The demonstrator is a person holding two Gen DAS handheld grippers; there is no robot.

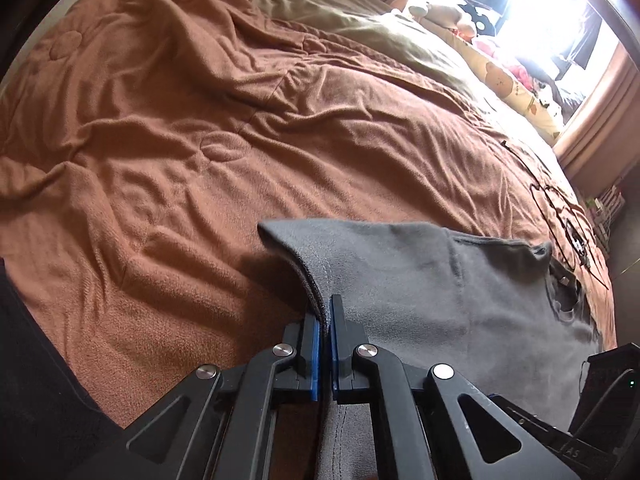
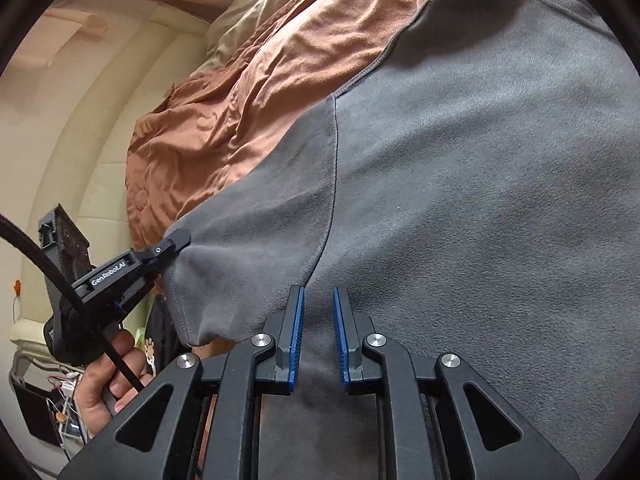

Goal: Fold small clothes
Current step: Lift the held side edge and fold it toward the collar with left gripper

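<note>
Fabric of a grey fleece garment [image 1: 460,304] sits pinched between the blue pads of the black left gripper [image 1: 325,312], whose jaws are pressed together on a hemmed edge and lift it off the bed. In the right wrist view the same left gripper [image 2: 178,240] clamps a corner of the grey fleece garment [image 2: 460,180], and a hand [image 2: 108,380] holds its handle, with a black braided cable [image 2: 44,256] running across it. The black right gripper [image 2: 319,300] hangs close over the grey cloth with a narrow gap between its ribbed blue pads [image 2: 297,328]; whether cloth is caught between them cannot be told. The garment lies spread near the foot of a rumpled rust-brown fleece blanket [image 1: 180,140] that covers the bed. Farther up the bed lie an olive-green sheet [image 1: 352,24], a cream pillow with printed bears [image 1: 516,88] and a soft toy [image 1: 440,12] beside a bright window [image 1: 540,4]. No containers show clearly in either view.
</note>
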